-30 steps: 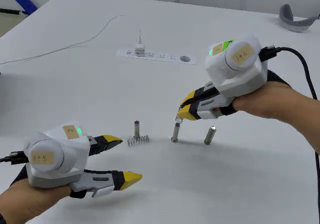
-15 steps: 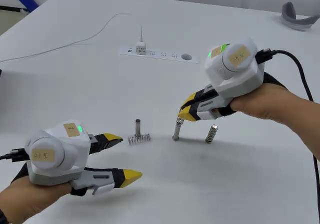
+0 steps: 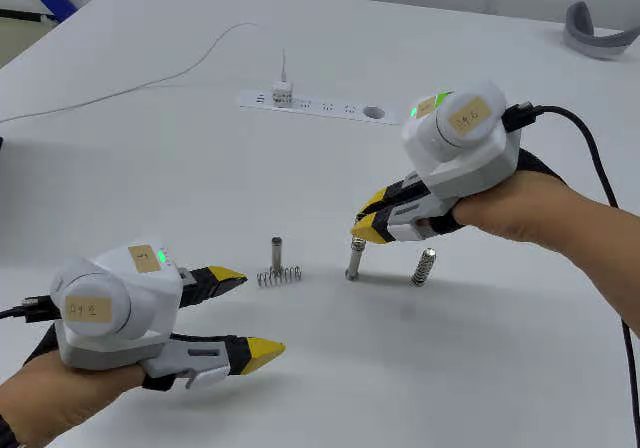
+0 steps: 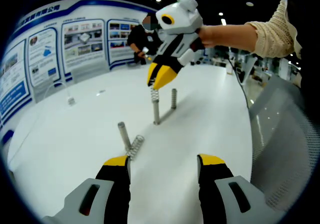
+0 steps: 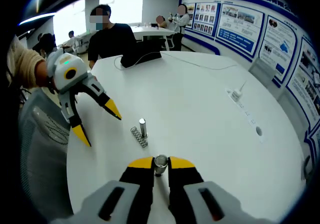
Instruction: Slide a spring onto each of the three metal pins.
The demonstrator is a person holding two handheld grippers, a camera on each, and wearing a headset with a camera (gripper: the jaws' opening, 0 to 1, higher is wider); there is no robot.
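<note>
Three metal pins stand on the white table (image 3: 150,168). The left pin (image 3: 276,252) is bare, and a loose spring (image 3: 278,276) lies at its foot. The right pin (image 3: 424,266) wears a spring. My right gripper (image 3: 362,231) is shut on a spring (image 5: 161,164) held at the top of the middle pin (image 3: 354,259). From the left gripper view, that spring (image 4: 154,94) sits over the pin's tip (image 4: 156,111). My left gripper (image 3: 245,313) hovers open and holds nothing, near and left of the pins; its jaws are wide apart (image 4: 164,160).
A white power strip (image 3: 310,107) with a plug and a thin cable (image 3: 150,90) lies at the far side of the table. A grey headset (image 3: 600,33) rests at the far right. Several people sit at another table (image 5: 145,31) beyond.
The right gripper has sunk a little toward the middle pin's top with the spring. The left gripper has barely moved; the head camera has shifted slightly.
</note>
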